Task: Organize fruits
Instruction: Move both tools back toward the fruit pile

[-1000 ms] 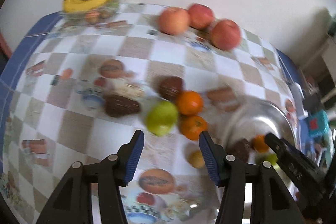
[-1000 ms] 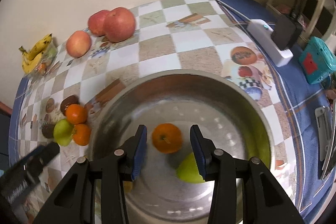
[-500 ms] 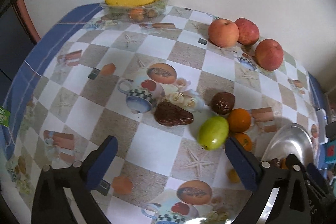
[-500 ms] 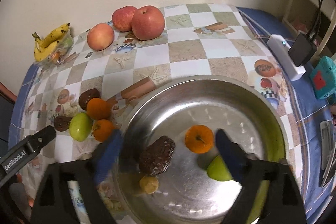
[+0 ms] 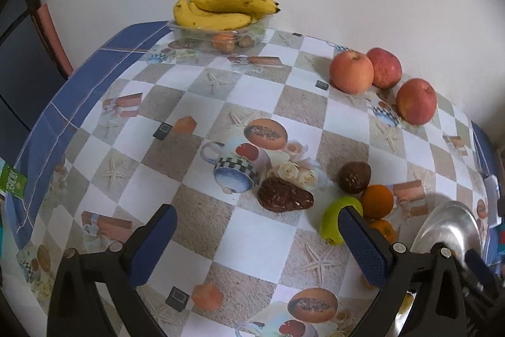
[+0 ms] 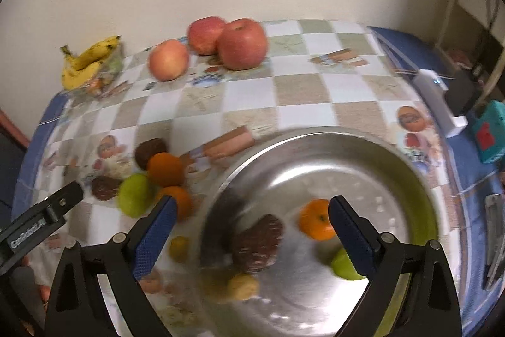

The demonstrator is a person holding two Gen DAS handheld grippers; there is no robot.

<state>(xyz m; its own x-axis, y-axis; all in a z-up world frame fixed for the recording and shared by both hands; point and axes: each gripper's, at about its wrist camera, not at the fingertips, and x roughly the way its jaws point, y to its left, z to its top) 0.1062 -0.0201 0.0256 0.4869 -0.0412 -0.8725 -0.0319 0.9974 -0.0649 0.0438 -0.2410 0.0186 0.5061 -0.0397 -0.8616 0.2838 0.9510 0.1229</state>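
Left wrist view. No legible writing appeared. The left claw [image 5: 257, 237] stood wide open over the bench [image 5: 202, 90], nothing between its blue pads; a second earlier the pads were much closer together. Beyond it lay a dark brown fruit [image 5: 284, 195], a rounder brown fruit [image 5: 355, 177], a green fruit [image 5: 334, 218] partly behind the right pad, and two oranges [image 5: 377, 201]. Three apples [image 5: 352, 71] sat near the far right edge, and bananas [image 5: 221, 11] rested on a clear tray [image 5: 189, 32] at the far edge. The steel bowl [image 5: 448, 226] showed at the right edge.

Right wrist view. The left tool's arm at the lower left bore "GenRobot.AI". The right claw [image 6: 251, 232] was likewise spread wide and empty above the steel bowl, which held an orange [image 6: 315, 223], a brown fruit [image 6: 257, 242], a green fruit [image 6: 344, 266] and a small yellow fruit [image 6: 243, 286]. A second earlier its pads flanked that orange closely.
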